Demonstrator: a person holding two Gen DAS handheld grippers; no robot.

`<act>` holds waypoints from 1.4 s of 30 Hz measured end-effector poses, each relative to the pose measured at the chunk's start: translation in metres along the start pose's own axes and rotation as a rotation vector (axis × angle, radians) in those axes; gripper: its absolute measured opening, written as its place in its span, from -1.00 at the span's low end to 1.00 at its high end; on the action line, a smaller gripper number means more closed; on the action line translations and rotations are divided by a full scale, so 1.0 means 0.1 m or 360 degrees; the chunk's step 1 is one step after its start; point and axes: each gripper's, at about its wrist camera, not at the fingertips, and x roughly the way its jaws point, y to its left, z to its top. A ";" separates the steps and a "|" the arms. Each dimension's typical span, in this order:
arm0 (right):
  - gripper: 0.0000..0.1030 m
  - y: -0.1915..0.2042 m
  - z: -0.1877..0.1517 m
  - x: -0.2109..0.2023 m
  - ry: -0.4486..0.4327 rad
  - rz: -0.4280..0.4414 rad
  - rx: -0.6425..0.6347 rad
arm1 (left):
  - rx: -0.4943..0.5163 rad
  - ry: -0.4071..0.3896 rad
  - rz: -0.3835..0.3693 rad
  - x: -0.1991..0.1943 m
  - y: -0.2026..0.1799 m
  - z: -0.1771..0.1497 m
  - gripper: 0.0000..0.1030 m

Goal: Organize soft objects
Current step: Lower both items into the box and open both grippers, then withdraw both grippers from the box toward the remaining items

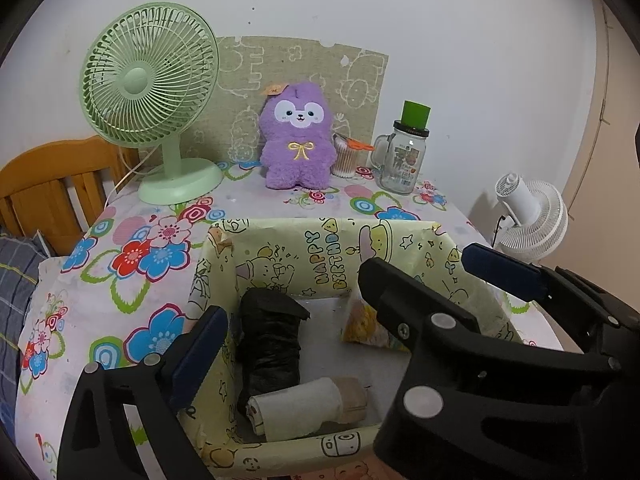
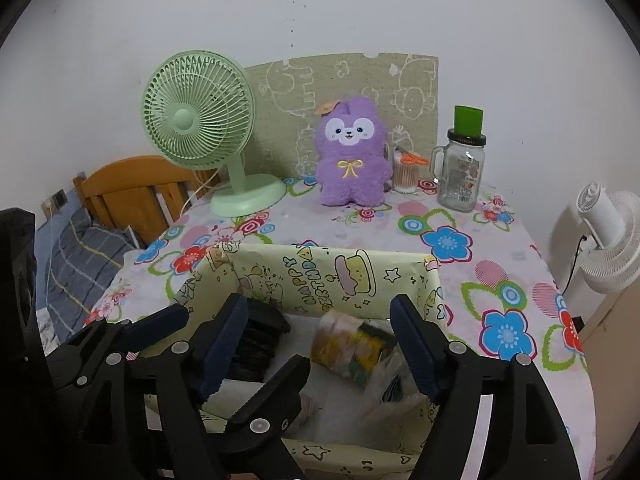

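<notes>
While both grippers' fingers gape empty, box (image 1: 280, 256) holds black roll (image 1: 272, 344), packet (image 2: 348, 346).

White wall (image 1: 400, 8) behind a floral-clothed table (image 1: 132, 240), wooden headboard (image 1: 52, 184) beside

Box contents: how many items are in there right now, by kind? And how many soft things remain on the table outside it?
Inside the box:
Black bag roll: 1
White and tan roll: 1
Yellow printed packet: 1
Outside:
Purple plush toy: 1
Total: 4
</notes>
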 end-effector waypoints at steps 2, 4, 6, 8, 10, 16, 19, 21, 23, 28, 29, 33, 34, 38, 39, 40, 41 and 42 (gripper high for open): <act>0.57 0.00 0.00 -0.02 -0.0004 -0.0004 0.0003 | 0.0002 -0.0006 0.0002 -0.02 -0.01 0.00 0.92; 0.61 -0.01 0.00 -0.04 -0.0009 -0.0004 0.0008 | 0.0005 -0.0013 0.0003 -0.05 -0.03 0.00 0.93; 0.68 -0.01 0.00 -0.08 -0.0018 -0.0007 0.0010 | 0.0008 -0.0021 0.0004 -0.07 -0.04 0.01 0.93; 0.73 -0.02 0.00 -0.12 -0.0029 -0.0015 0.0011 | 0.0010 -0.0033 0.0004 -0.11 -0.06 0.01 0.95; 0.76 -0.02 0.00 -0.17 -0.0046 -0.0022 0.0013 | 0.0011 -0.0045 0.0004 -0.15 -0.07 0.01 0.96; 0.77 -0.02 -0.01 -0.32 -0.0084 -0.0027 0.0019 | 0.0012 -0.0073 0.0005 -0.29 -0.12 -0.01 0.98; 0.78 -0.02 -0.02 -0.41 -0.0103 -0.0028 0.0017 | 0.0011 -0.0086 0.0005 -0.36 -0.14 -0.02 0.98; 0.79 -0.01 -0.03 -0.47 -0.0111 -0.0032 0.0018 | 0.0011 -0.0094 0.0005 -0.41 -0.16 -0.04 0.98; 0.79 -0.01 -0.04 -0.52 -0.0119 -0.0034 0.0017 | 0.0014 -0.0105 0.0005 -0.46 -0.19 -0.05 0.99; 0.84 0.00 -0.07 -0.66 -0.0147 -0.0043 0.0019 | 0.0024 -0.0129 0.0010 -0.57 -0.24 -0.09 0.99; 0.85 -0.01 -0.08 -0.68 -0.0151 -0.0045 0.0021 | 0.0025 -0.0132 0.0010 -0.59 -0.25 -0.09 0.99; 0.86 0.01 -0.11 -0.79 -0.0168 -0.0045 0.0023 | 0.0030 -0.0151 0.0011 -0.67 -0.29 -0.11 0.99; 0.86 0.01 -0.11 -0.81 -0.0171 -0.0045 0.0023 | 0.0031 -0.0154 0.0010 -0.69 -0.30 -0.12 0.99; 0.88 0.01 -0.14 -0.90 -0.0182 -0.0052 0.0027 | 0.0036 -0.0165 0.0008 -0.75 -0.33 -0.14 0.99; 0.88 0.01 -0.15 -0.92 -0.0185 -0.0053 0.0028 | 0.0038 -0.0168 0.0006 -0.77 -0.34 -0.15 0.99; 0.88 0.02 -0.16 -0.95 -0.0189 -0.0055 0.0028 | 0.0040 -0.0172 0.0004 -0.79 -0.35 -0.16 0.99; 0.88 0.01 -0.17 -0.97 -0.0192 -0.0057 0.0029 | 0.0042 -0.0175 0.0001 -0.80 -0.36 -0.17 0.99; 0.89 0.02 -0.18 -0.99 -0.0195 -0.0060 0.0030 | 0.0044 -0.0177 -0.0001 -0.82 -0.36 -0.18 0.99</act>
